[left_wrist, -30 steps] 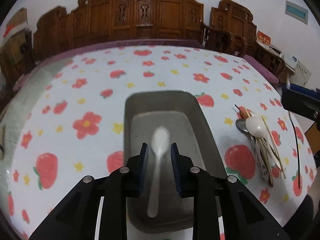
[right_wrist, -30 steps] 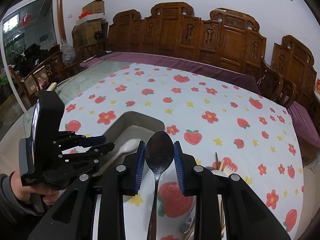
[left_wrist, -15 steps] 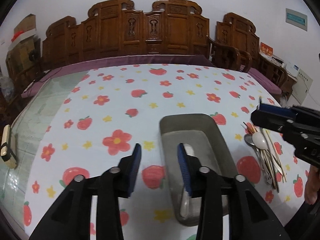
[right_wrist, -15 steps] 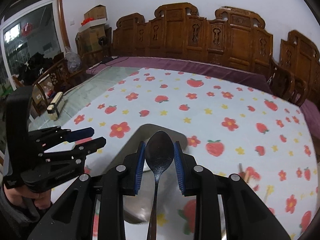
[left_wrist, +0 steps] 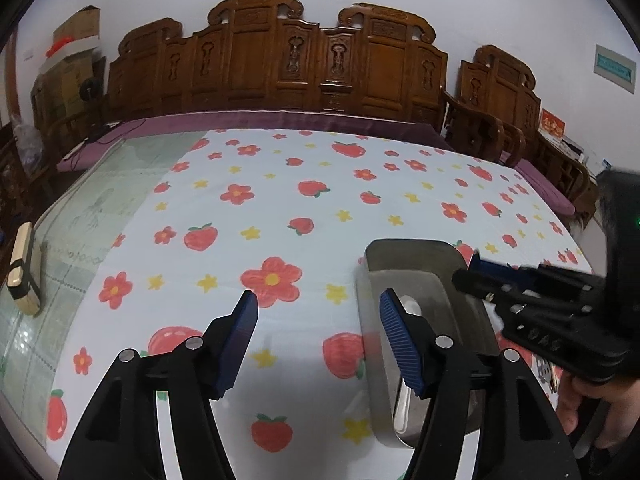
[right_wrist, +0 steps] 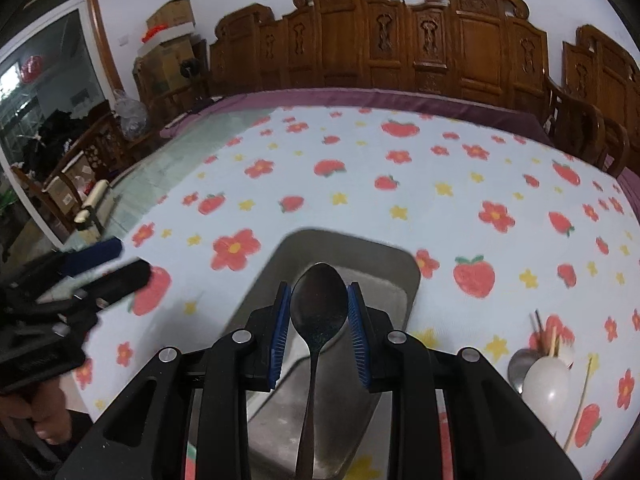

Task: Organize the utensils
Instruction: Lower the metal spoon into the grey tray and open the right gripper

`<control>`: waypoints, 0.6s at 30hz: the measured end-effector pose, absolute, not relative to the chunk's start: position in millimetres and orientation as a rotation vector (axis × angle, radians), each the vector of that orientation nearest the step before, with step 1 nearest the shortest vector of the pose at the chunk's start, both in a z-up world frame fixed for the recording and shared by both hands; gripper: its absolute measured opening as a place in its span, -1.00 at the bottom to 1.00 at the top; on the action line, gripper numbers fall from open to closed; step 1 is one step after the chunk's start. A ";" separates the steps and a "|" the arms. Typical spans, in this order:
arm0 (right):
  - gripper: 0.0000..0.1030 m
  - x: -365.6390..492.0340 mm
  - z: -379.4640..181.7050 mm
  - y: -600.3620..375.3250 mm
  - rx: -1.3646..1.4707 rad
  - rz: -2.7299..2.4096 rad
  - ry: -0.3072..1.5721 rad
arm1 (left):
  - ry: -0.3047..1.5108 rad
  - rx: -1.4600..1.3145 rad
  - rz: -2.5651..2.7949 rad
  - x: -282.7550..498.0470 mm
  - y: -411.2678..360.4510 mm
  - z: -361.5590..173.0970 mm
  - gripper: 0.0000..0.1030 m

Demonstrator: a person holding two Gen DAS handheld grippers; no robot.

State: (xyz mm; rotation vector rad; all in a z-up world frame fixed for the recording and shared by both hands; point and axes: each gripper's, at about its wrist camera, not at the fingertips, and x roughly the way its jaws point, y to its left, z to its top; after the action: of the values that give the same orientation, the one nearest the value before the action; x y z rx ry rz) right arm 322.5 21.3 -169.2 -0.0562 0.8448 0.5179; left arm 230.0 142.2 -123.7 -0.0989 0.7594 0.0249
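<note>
A grey metal tray (left_wrist: 404, 254) sits on the strawberry tablecloth and also shows in the right wrist view (right_wrist: 384, 256). A white spoon (left_wrist: 410, 305) lies in it, mostly hidden behind my left finger. My left gripper (left_wrist: 318, 316) is open and empty, left of the tray. My right gripper (right_wrist: 319, 312) is shut on a dark metal spoon (right_wrist: 318, 304), held above the tray. It shows at the right of the left wrist view (left_wrist: 480, 270). More utensils (right_wrist: 546, 376) lie right of the tray: a white spoon, a metal spoon, chopsticks.
The tablecloth (left_wrist: 280, 200) covers most of the table. A glass-topped strip with a small tan object (left_wrist: 22, 272) lies at the left. Carved wooden chairs (left_wrist: 320, 68) line the far side.
My left gripper has let go of the white spoon, opened wide and moved left off the tray. My right gripper has carried the metal spoon left over the tray.
</note>
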 end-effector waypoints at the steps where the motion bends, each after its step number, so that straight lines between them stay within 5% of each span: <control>1: -0.40 322.7 -175.5 21.1 -0.061 0.510 0.852 | 0.761 -0.097 0.024 229.9 142.0 -124.3 0.18; 13: -0.37 316.7 -195.1 21.7 -0.120 0.512 0.888 | 0.766 -0.063 0.000 228.3 127.3 -128.2 0.18; 18: -0.10 312.1 -186.4 9.1 -0.120 0.532 0.873 | 0.768 -0.035 -0.015 228.2 115.4 -129.3 0.18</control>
State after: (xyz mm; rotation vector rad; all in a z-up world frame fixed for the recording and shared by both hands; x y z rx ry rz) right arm 312.1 9.1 -186.4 -0.1198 0.8731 0.5319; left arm 228.2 115.4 -129.3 -0.0346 0.7678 -0.0147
